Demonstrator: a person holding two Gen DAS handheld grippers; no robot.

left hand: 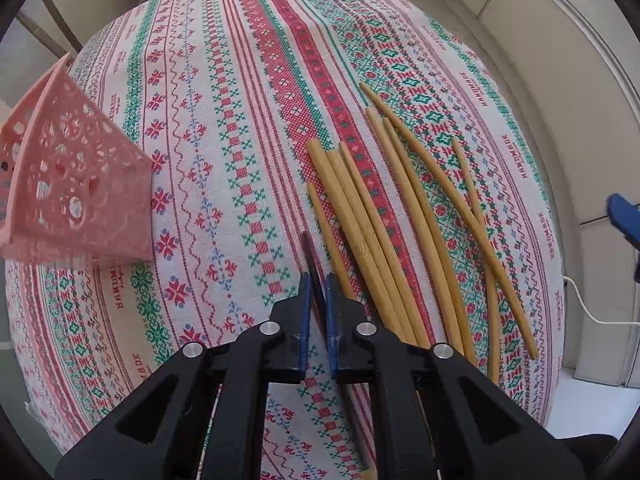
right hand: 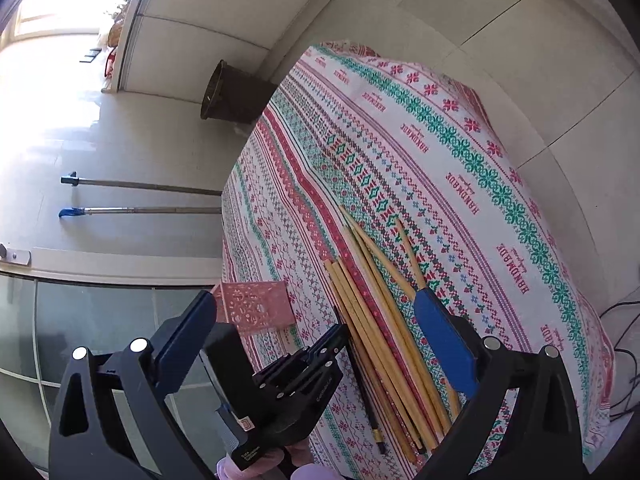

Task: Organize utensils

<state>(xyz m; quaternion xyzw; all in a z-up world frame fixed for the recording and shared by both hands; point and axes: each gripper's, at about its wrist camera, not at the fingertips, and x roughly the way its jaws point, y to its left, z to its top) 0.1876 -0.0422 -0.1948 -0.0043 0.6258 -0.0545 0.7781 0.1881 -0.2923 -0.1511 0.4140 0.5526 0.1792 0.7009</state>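
Observation:
Several bamboo chopsticks (left hand: 384, 216) lie loose on the patterned tablecloth (left hand: 224, 128), right of centre. My left gripper (left hand: 316, 284) is shut on a dark chopstick (left hand: 310, 258), just left of the bamboo pile and low over the cloth. A pink perforated holder (left hand: 76, 184) lies on its side at the left. In the right wrist view my right gripper (right hand: 316, 312) is open and empty above the table's near edge. That view also shows the left gripper (right hand: 332, 342), the dark chopstick (right hand: 366, 392), the bamboo chopsticks (right hand: 384, 320) and the pink holder (right hand: 256, 306).
The table stands by a tiled wall (right hand: 440, 20). A dark bin (right hand: 228, 94) and two long-handled tools (right hand: 140, 198) are on the floor beyond the table. A white cable (left hand: 588, 308) hangs off the right edge. The right gripper's blue fingertip (left hand: 624, 216) shows at far right.

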